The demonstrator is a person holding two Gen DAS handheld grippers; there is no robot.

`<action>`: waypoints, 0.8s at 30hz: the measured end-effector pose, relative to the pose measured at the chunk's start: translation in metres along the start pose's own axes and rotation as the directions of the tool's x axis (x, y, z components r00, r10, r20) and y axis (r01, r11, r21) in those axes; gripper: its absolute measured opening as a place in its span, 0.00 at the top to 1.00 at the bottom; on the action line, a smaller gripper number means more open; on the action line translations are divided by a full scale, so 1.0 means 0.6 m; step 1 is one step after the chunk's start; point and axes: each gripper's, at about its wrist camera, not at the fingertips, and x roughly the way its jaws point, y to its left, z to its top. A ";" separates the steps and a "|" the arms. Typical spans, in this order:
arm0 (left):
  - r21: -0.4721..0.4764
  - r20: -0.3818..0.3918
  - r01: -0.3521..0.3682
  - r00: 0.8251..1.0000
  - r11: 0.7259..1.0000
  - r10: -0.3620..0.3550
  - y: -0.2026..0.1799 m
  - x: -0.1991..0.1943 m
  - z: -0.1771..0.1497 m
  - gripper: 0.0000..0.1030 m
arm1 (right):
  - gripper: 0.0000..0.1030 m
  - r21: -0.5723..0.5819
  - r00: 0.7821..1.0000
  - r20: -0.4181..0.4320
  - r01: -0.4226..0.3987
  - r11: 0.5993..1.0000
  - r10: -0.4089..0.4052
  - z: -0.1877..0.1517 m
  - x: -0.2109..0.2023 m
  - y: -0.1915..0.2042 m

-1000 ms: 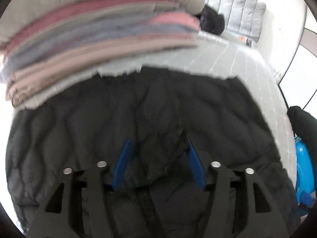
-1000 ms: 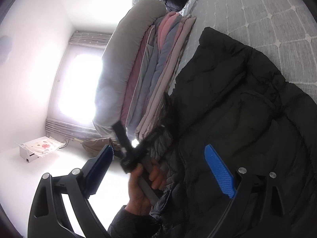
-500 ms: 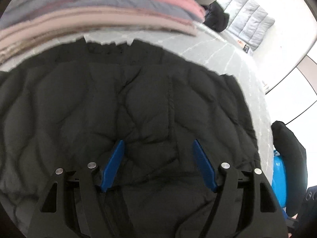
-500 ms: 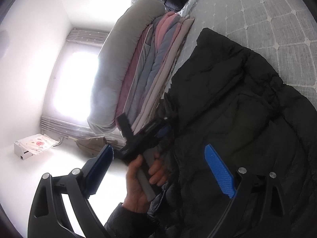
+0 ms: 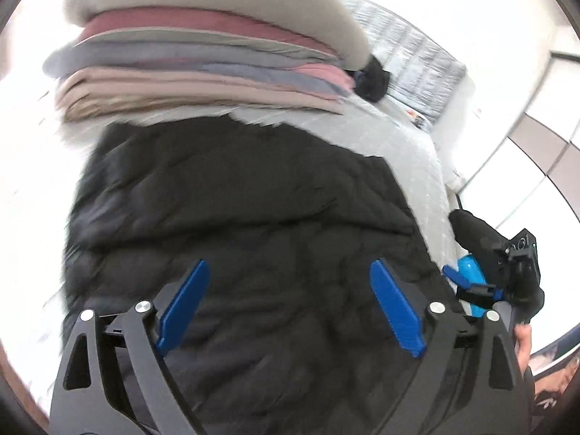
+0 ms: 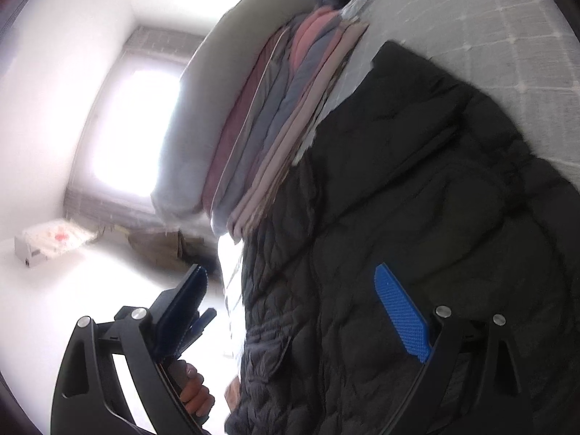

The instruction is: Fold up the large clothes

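bed point(image 5: 409, 137): a grey quilted mattress is carrying everything; it is serving as the folding area, and a bare stretch is showing beyond the coat.
coat point(image 5: 246, 224): the black quilted coat, the thing being folded, is lying spread flat across the near part of the bed, its far edge just short of the stack; it is lying flat, probably so its sides can be turned inward.
stack point(image 5: 203, 83): folded pink, grey and beige bedding with a pale pillow on top is sitting at the coat's far edge, apparently parked out of the way, yet it is crowding the room for the fold.
dark bundle point(image 5: 373, 79): another dark garment is lying farther up the bed behind the stack, well apart from the coat, perhaps waiting its turn.
left tongs point(image 5: 286, 308): hovering above the coat with jaws that have just been opening and are now standing spread wide; nothing is pinched between them, only coat showing beneath, which suggests a released hold and a search for a new edge.
right tongs point(image 6: 304, 311): also spread and empty, poised over the coat's near side edge, one finger over the coat and the other off the bed, likely lining up to take that edge.
hand point(image 6: 195, 395): bare fingers, seen past the right tongs, are gripping the left tool's handle.
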 end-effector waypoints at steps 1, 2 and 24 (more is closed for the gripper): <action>-0.043 0.001 -0.001 1.000 0.999 0.001 0.021 -0.012 -0.006 0.15 | 0.12 -0.017 0.999 -0.018 -0.034 0.999 0.033 0.004 0.005 0.006; -0.078 0.008 0.010 1.000 0.997 -0.010 0.038 -0.021 -0.011 0.15 | 0.12 -0.033 0.998 -0.022 -0.060 0.998 0.059 0.009 0.006 0.010; -0.248 -0.081 0.008 0.996 0.969 -0.029 0.139 0.060 -0.094 0.15 | 0.10 0.020 0.993 -0.096 -0.065 0.998 0.066 0.071 0.006 -0.054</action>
